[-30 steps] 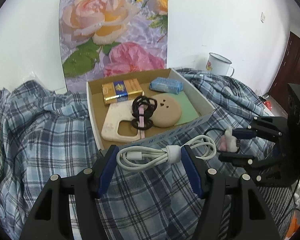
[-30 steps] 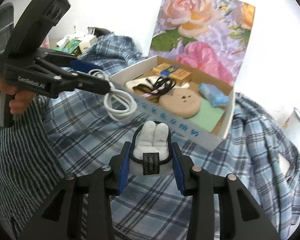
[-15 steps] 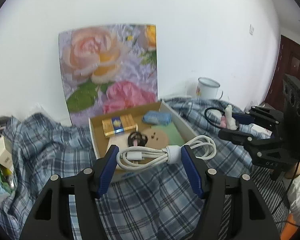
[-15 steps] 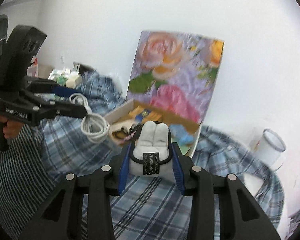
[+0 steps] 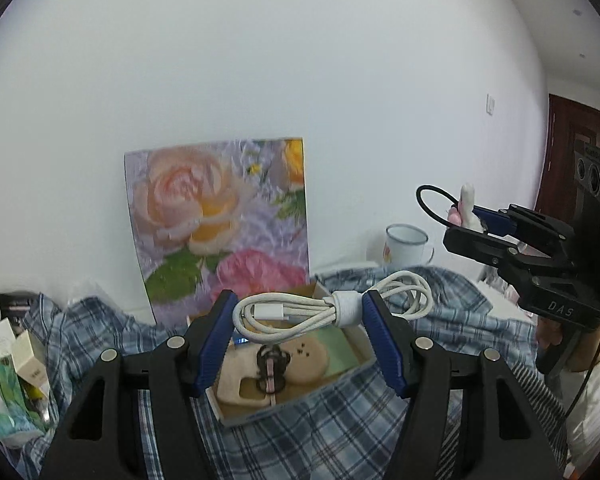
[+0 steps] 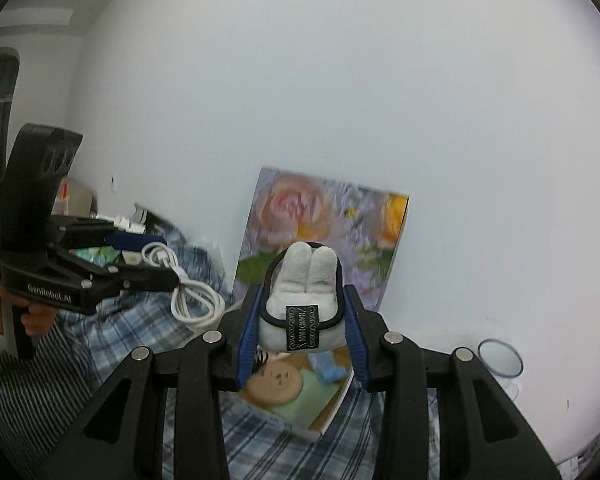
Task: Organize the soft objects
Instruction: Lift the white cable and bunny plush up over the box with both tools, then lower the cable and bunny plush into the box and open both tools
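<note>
coiled white cable (image 5: 332,312) spans the gap between the blue pads of the left hand-held gripper (image 5: 300,324), pinched across its bundled middle and lifted clear of the checked cloth (image 5: 340,432) below. the left wrist view looks down past it into an open cardboard box (image 5: 256,416), where a round tan cushion (image 5: 308,360), a pale cut-out piece (image 5: 236,388), a black hair tie (image 5: 274,362) and a green sheet (image 5: 336,350) lie; behind the box a rose picture (image 5: 220,224) leans on the white wall, with an enamel mug (image 5: 406,246) to its right. only this view shows, from the side, that the right hand-held gripper (image 5: 466,216) carries a small plush with a black elastic loop (image 5: 434,206) sticking out in front. the right wrist view shows what that side look hides: the plush is a white rabbit hair tie (image 6: 302,300) with two upright ears and a black woven label, squeezed firmly between the right hand-held gripper's pads and held above the box, whose interior is mostly covered here. it also shows a hand (image 6: 24,312) gripping the left tool's handle, the cable hanging in a loop beneath its fingers, and cluttered items on the far left, too blurred to name.
</note>
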### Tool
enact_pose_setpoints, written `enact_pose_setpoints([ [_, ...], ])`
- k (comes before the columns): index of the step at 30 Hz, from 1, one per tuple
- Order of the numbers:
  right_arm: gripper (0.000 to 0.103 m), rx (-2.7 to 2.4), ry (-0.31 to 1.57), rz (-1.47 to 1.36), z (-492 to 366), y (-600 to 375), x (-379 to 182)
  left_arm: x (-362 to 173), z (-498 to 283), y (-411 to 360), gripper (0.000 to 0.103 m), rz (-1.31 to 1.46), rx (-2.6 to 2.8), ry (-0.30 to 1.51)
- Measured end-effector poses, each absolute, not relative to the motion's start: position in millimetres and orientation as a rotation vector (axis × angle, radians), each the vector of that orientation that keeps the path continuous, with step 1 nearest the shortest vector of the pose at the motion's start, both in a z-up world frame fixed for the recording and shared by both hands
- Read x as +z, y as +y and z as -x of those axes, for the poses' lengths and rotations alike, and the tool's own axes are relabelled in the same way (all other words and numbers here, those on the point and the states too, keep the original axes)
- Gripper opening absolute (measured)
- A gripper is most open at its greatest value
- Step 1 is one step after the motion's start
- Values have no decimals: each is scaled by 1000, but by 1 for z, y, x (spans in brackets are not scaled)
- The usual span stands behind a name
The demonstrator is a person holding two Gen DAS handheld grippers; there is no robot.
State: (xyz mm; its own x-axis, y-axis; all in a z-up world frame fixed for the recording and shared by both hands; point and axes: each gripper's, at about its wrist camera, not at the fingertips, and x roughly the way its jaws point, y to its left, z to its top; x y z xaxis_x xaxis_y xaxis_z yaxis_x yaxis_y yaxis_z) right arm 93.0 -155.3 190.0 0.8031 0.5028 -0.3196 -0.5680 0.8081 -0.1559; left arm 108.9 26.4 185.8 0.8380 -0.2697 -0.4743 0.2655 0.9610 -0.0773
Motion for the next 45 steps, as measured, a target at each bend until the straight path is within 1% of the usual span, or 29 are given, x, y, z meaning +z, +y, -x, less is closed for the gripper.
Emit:
enact_pose_setpoints([
  [13,38,596,194,208,-111,-140,234,212,-135,19,66,4,-238,418],
  [21,38,599,187,153,-141,-137,244,211,-169,34,66,37,-194,431],
  [32,38,614,256,148,-177,-130,202,161,-215,48,66,84,-157,553],
  [45,38,679,377,93,-219,-120,135,110,-239,42,66,82,-170,673],
])
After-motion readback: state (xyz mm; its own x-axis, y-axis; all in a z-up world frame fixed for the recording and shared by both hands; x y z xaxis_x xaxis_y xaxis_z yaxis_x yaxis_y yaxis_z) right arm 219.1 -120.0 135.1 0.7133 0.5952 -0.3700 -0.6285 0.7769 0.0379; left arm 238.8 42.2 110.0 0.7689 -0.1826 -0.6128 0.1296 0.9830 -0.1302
